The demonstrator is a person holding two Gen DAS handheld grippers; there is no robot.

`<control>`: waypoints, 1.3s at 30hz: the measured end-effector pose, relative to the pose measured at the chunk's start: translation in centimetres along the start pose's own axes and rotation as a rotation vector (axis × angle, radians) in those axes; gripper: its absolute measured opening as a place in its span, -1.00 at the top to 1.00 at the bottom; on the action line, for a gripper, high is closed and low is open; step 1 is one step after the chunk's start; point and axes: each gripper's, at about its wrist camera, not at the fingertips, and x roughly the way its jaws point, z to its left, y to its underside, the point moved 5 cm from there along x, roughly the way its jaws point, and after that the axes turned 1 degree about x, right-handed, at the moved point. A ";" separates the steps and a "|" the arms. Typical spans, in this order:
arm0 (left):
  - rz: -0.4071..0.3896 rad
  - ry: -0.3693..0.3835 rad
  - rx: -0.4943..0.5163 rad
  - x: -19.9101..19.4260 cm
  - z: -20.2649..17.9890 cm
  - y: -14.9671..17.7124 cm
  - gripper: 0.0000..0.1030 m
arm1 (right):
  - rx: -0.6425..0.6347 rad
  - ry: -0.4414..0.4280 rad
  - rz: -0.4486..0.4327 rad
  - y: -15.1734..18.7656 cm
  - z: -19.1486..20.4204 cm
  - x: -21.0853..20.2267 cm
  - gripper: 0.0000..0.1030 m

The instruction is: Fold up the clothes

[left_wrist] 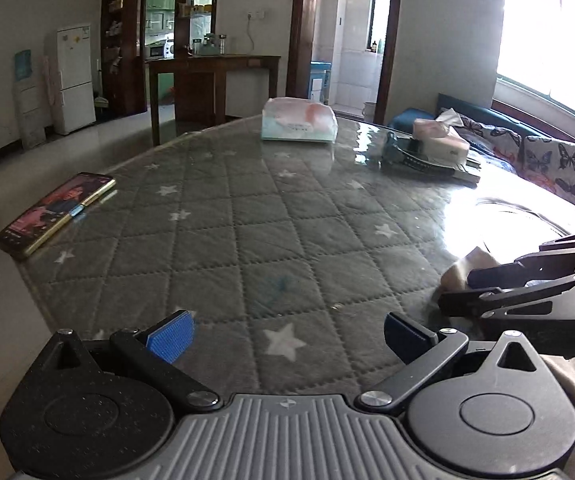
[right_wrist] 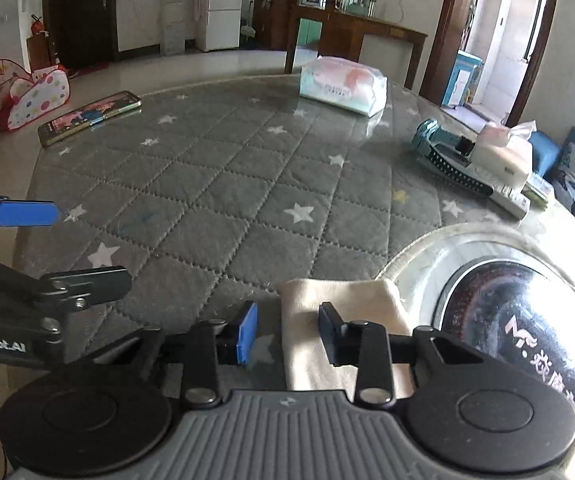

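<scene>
Both grippers (right_wrist: 287,332) are black with grey ribbed bodies, silver screws, blue-padded fingers (right_wrist: 246,333).

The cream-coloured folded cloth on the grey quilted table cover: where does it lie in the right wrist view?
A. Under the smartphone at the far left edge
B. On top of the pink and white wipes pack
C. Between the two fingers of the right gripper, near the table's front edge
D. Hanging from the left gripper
C: the cream-coloured folded cloth lies flat on the grey quilted table cover, reaching in between the fingers of the right gripper.
</scene>
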 end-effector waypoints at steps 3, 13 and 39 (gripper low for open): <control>0.001 0.000 -0.001 -0.1 0.0 0.0 -1.00 | 0.018 0.014 0.001 0.0 -0.2 0.3 0.72; -0.017 0.123 0.084 -2.1 -4.1 0.6 -1.00 | 0.114 0.029 -0.120 -0.8 -3.3 -5.4 0.93; 0.000 0.283 0.518 -6.1 -22.9 7.0 -1.00 | 0.218 0.286 -0.419 6.2 -12.5 -27.1 0.94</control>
